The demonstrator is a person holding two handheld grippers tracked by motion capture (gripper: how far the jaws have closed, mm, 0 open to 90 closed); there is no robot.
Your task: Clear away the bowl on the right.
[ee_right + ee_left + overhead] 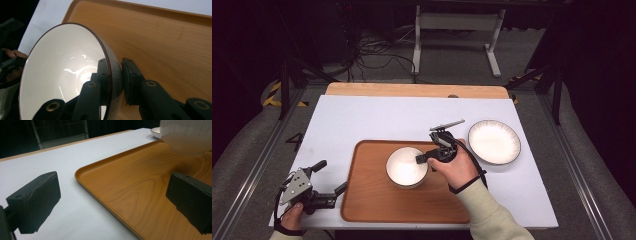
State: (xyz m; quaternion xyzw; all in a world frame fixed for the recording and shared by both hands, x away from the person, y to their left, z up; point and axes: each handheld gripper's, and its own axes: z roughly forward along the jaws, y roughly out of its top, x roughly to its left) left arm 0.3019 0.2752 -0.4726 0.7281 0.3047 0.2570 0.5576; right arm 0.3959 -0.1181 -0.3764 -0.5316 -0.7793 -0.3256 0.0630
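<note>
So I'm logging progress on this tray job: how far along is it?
Done: the white bowl is over the wooden tray. In hand: the right gripper clamps the bowl's rim, one jaw inside and one outside. Whether the bowl rests on the tray I cannot tell. The left gripper waits open at the tray's left edge. Left, probably: the plate on the white table.

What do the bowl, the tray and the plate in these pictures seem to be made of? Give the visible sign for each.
Bowl: probably glazed ceramic; glossy white inside with bright reflections and a thin dark rim, pinched by the right hand-held gripper.
Tray: looks like wood or a wood-look laminate; orange-brown with visible grain and a smooth satin sheen.
Plate: likely glazed ceramic too; white with a dark edge.
</note>
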